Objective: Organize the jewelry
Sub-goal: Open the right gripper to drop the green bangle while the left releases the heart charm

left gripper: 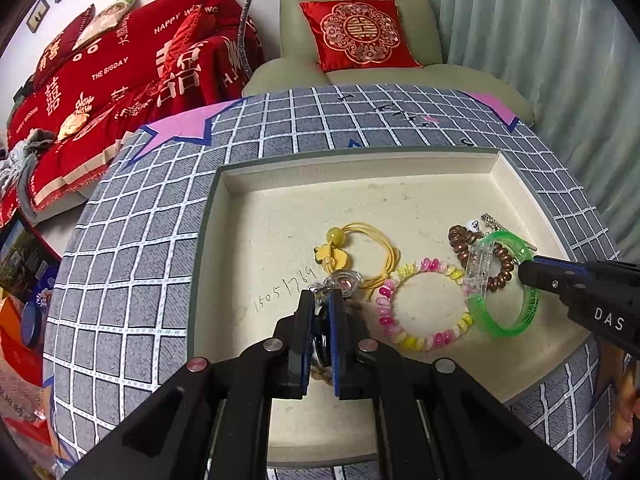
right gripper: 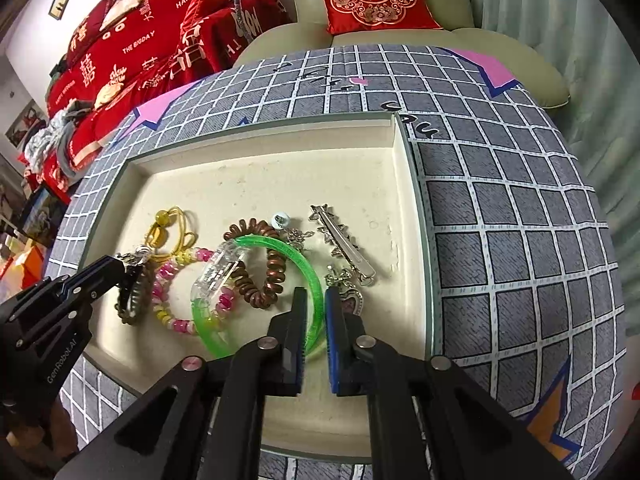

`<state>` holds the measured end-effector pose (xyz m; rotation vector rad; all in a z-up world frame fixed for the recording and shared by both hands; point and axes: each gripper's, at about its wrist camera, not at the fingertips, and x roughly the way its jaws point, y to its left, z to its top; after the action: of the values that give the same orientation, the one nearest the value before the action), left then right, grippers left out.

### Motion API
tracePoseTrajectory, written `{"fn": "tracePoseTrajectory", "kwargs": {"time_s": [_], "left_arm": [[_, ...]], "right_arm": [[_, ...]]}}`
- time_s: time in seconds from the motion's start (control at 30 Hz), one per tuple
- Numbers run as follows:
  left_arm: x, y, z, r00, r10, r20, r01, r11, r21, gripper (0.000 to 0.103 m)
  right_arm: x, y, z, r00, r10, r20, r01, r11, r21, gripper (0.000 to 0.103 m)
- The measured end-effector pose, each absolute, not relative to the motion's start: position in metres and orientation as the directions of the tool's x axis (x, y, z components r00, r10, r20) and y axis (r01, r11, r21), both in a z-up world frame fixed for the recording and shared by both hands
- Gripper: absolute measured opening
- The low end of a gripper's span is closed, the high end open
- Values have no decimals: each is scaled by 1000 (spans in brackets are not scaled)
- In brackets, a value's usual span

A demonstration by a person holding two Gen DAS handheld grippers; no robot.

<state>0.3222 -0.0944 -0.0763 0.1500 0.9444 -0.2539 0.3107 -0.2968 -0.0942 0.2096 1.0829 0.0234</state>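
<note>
A cream tray (left gripper: 280, 220) (right gripper: 240, 176) holds the jewelry. My left gripper (left gripper: 322, 298) (right gripper: 126, 270) is shut on a dark beaded bracelet with a silver charm (left gripper: 340, 280) (right gripper: 134, 300), low over the tray. My right gripper (right gripper: 316, 296) (left gripper: 524, 270) straddles the rim of the green bangle (right gripper: 308, 264) (left gripper: 508, 320), jaws narrowly apart. A pink-and-yellow bead bracelet (left gripper: 420, 340) (right gripper: 172, 280), a yellow cord tie (left gripper: 352, 240) (right gripper: 172, 228), a brown coil tie (right gripper: 276, 276) (left gripper: 460, 240) and a silver hair clip (right gripper: 344, 240) lie in the tray.
The tray sits on a grey grid-pattern tablecloth (left gripper: 132, 260) (right gripper: 520, 220). A silver heart pendant (right gripper: 354, 300) lies right of my right gripper. A green armchair with a red cushion (left gripper: 360, 32) stands behind the table, a red-covered sofa (left gripper: 120, 80) to the left.
</note>
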Motion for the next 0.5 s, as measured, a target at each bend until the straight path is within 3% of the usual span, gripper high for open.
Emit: {"fn": "tracePoseTrajectory", "kwargs": {"time_s": [0.03,0.1,0.5], "left_arm": [[321,-94,-75,560,-149,-815,276,961,15,15],[320,-93,-74,556,-148,-818,271,963,10,15],[296,-84,-54,581,-203,-788,279,959,-41,16]], "right_arm": [[310,-297,-93,472,127,-872,81,979,186,43],[308,-296,-88,485,135,-864,78,977,196,62],[278,-301,-54,558,149,-816,88,968,237,63]]}}
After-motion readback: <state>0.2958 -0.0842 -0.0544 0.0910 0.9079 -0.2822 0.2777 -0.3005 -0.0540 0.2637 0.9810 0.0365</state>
